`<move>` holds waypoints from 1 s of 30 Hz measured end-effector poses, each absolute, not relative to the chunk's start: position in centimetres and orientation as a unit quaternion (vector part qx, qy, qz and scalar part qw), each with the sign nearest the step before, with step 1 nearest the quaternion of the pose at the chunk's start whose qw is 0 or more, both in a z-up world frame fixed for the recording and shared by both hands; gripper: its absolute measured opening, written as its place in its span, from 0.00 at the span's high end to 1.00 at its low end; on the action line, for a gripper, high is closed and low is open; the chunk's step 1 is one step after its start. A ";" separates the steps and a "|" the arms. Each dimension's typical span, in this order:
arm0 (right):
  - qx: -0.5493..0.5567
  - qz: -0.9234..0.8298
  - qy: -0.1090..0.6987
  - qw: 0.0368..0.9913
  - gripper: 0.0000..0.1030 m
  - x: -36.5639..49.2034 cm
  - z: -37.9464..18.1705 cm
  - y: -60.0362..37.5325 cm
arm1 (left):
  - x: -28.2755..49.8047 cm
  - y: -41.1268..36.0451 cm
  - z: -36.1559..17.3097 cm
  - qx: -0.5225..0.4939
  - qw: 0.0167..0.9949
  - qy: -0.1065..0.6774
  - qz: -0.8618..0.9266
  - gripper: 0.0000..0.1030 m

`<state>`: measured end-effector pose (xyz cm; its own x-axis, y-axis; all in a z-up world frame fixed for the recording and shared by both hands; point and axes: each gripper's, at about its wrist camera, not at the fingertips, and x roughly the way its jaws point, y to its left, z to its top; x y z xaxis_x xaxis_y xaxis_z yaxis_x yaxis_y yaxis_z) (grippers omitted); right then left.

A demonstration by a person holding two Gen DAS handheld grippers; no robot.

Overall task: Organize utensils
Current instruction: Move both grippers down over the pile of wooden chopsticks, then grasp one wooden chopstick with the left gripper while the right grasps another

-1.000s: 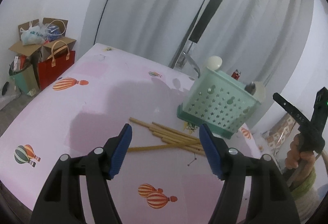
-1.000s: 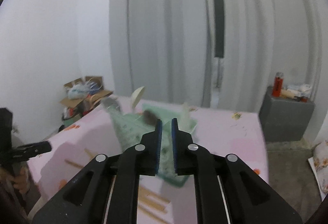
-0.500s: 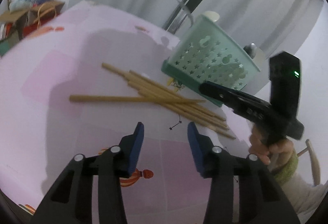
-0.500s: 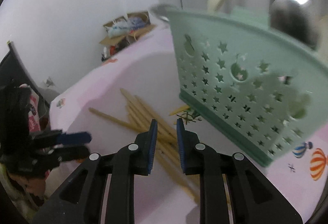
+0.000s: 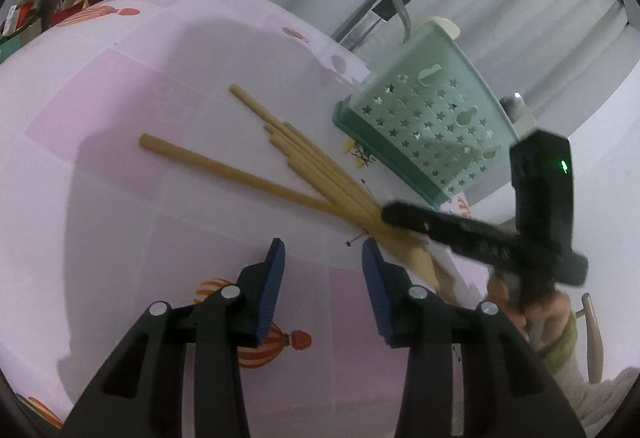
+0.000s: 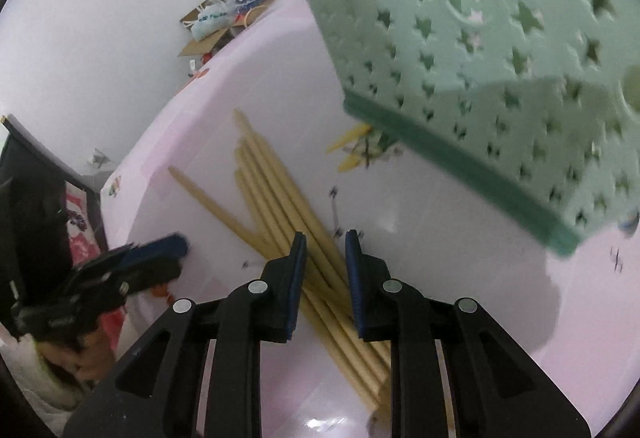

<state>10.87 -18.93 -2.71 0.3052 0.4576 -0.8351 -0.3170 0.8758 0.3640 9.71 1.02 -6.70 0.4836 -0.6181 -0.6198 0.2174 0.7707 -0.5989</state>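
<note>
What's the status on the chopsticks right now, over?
Left hand-held gripper open, nothing between its jaws. Right hand-held gripper open, low over the chopsticks, not clamped. Chopsticks loose on tablecloth beside green basket. Nothing blocking.

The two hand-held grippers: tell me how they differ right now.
The left hand-held gripper stands wider open than the right hand-held gripper. The left's jaws have just been closing, with only bare pink tablecloth between them; the right's have just been opening, straddling the wooden chopsticks near their tapered ends without pressing on them. The left is short of the pile; the right is over it. Both are black with blue pads and hold nothing.
</note>
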 end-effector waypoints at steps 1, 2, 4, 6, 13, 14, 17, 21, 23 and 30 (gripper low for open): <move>0.069 0.242 0.540 0.803 0.80 10.4 -2.5 -19.0 | 9.8 1.1 -6.7 -0.228 0.831 0.442 -0.249 0.62; 0.069 0.243 0.540 0.803 0.80 9.9 -2.5 -18.9 | 9.8 1.3 -6.7 -0.230 0.831 0.443 -0.244 0.62; 0.065 0.244 0.540 0.803 0.80 10.0 -2.5 -18.5 | 9.8 1.7 -6.5 -0.230 0.833 0.446 -0.234 0.62; 0.056 0.249 0.538 0.803 0.81 9.2 -2.2 -18.2 | 9.9 2.1 -6.3 -0.227 0.836 0.451 -0.217 0.62; 0.046 0.263 0.531 0.805 0.83 7.6 -2.1 -16.8 | 11.3 2.2 -5.5 -0.190 0.853 0.466 -0.140 0.62; 0.045 0.262 0.529 0.806 0.83 8.0 -2.2 -16.6 | 11.3 2.0 -5.4 -0.173 0.857 0.467 -0.133 0.62; 0.049 0.257 0.526 0.809 0.84 7.9 -2.1 -16.9 | 11.6 0.4 -5.4 -0.114 0.872 0.462 -0.115 0.67; 0.065 0.251 0.527 0.810 0.89 8.0 -2.2 -17.5 | 11.1 -0.5 -5.6 -0.047 0.889 0.444 -0.099 0.74; 0.069 0.247 0.527 0.810 0.89 8.2 -2.2 -17.9 | 11.1 -0.6 -5.7 -0.031 0.893 0.438 -0.092 0.82; 0.080 0.235 0.527 0.813 0.89 9.9 -2.5 -18.6 | 11.1 0.6 -5.9 -0.039 0.894 0.435 -0.101 0.88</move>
<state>9.87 -18.64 -2.46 0.3346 0.4665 -0.8188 -0.2982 0.8767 0.3776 11.11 0.62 -5.92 0.6018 -0.2149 -0.7692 0.1475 0.9765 -0.1573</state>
